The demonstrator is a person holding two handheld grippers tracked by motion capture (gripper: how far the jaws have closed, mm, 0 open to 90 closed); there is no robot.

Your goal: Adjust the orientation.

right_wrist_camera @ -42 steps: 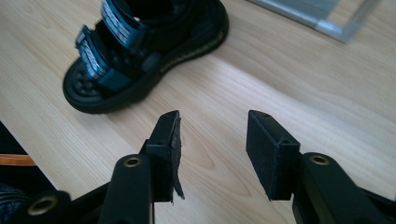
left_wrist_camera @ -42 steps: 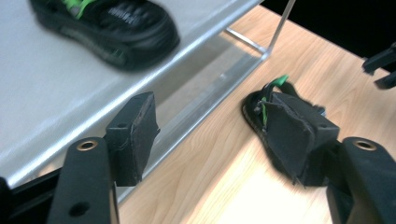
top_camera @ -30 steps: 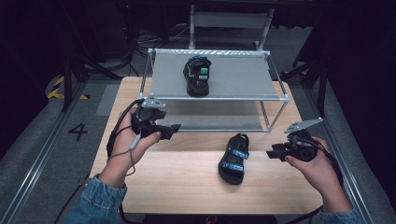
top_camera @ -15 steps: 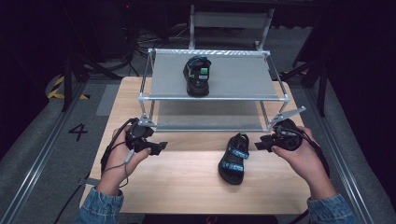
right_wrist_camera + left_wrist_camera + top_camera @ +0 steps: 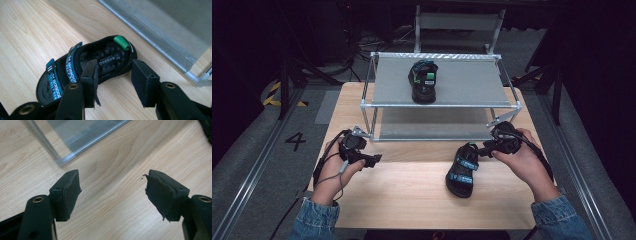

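The sandal [image 5: 461, 170] lies flat on the table [image 5: 412, 195], right of centre, just in front of the rack [image 5: 442, 105]. It is black with teal straps; its heel end, with a green tab [image 5: 121, 43], points toward the rack and its toe toward the person.

The right hand-held gripper [image 5: 486, 148] is at the sandal's heel end, held in the person's right hand [image 5: 522, 160]. In the right gripper view its jaws stand apart with the heel end seen between them; the pads [image 5: 91, 82] do not press on the sandal, and whether they touch it cannot be told. These jaws have just been opening.

The left hand-held gripper [image 5: 374, 159] is held low over bare table at the left, near the rack's front left leg [image 5: 373, 122] and well apart from the sandal. In the left gripper view its jaws stand wide apart with nothing but wood between them; they too have just been opening. The rack's lower shelf edge [image 5: 95, 141] lies just beyond them.

A second sandal [image 5: 423, 80] stands on the rack's top shelf, left of its middle, with its toe toward the person.
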